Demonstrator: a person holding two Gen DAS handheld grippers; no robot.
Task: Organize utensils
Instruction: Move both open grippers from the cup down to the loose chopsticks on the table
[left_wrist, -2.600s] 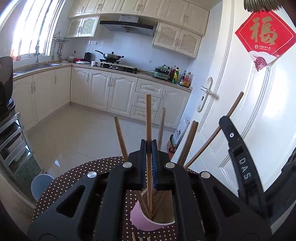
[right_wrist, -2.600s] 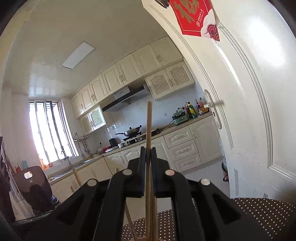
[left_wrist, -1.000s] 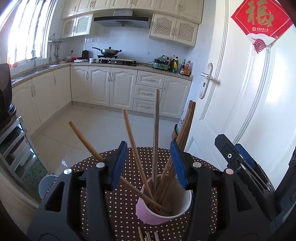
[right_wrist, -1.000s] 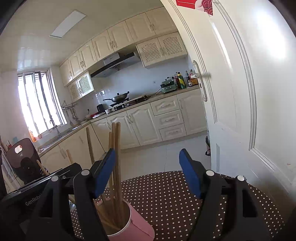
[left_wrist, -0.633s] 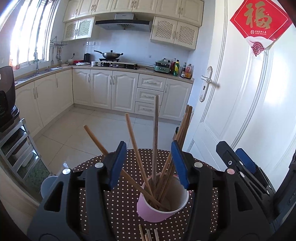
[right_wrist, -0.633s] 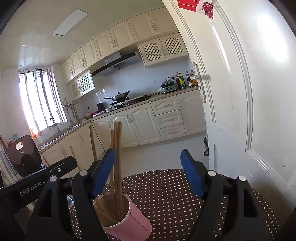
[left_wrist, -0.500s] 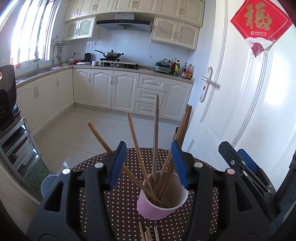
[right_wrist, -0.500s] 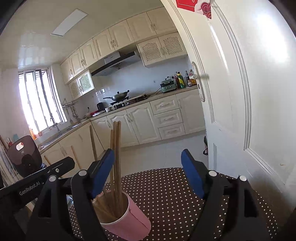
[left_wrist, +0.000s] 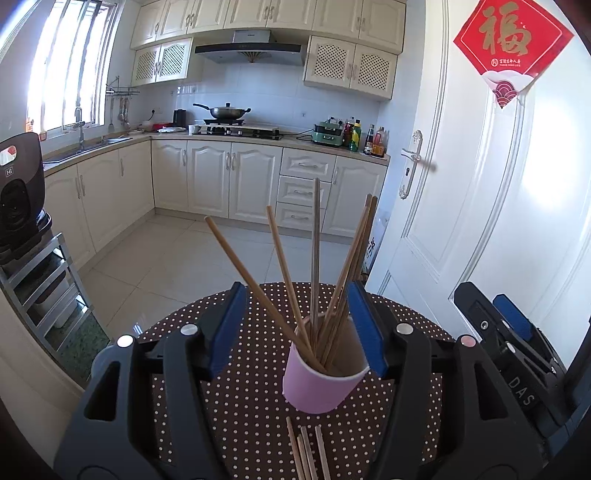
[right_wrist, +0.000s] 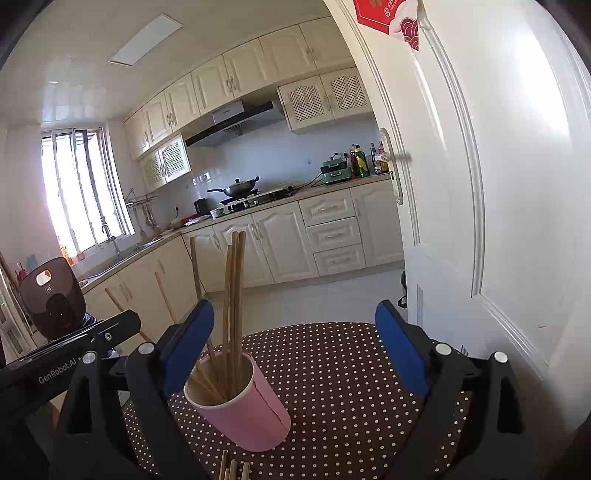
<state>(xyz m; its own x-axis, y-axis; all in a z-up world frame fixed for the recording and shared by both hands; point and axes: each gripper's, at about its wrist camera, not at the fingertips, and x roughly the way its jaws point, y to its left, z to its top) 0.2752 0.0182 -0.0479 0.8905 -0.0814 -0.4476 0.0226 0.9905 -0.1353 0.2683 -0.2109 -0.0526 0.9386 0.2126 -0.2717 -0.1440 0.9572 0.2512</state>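
A pink cup (left_wrist: 317, 384) (right_wrist: 245, 410) stands on the round brown polka-dot table (left_wrist: 243, 406) (right_wrist: 332, 373). Several wooden chopsticks (left_wrist: 314, 258) (right_wrist: 234, 295) lean upright in it. More loose chopsticks (left_wrist: 306, 454) (right_wrist: 231, 467) lie flat on the table in front of the cup. My left gripper (left_wrist: 297, 328) is open, its jaws opening, with the cup seen beyond the gap and nothing pressed. My right gripper (right_wrist: 295, 347) is open wide, jaws opening, the cup low at its left finger; it holds nothing.
A white door (left_wrist: 480, 206) (right_wrist: 480, 184) stands close at the table's right. Beyond the table lie tiled floor (left_wrist: 166, 266) and kitchen cabinets (left_wrist: 229, 177). A metal rack (left_wrist: 40, 288) with a dark appliance (left_wrist: 18, 192) is at the left.
Both grippers let go of the chopsticks they held upright, which now stand in the cup. Both have since pulled back from the cup with jaws spreading wider, showing more loose chopsticks.
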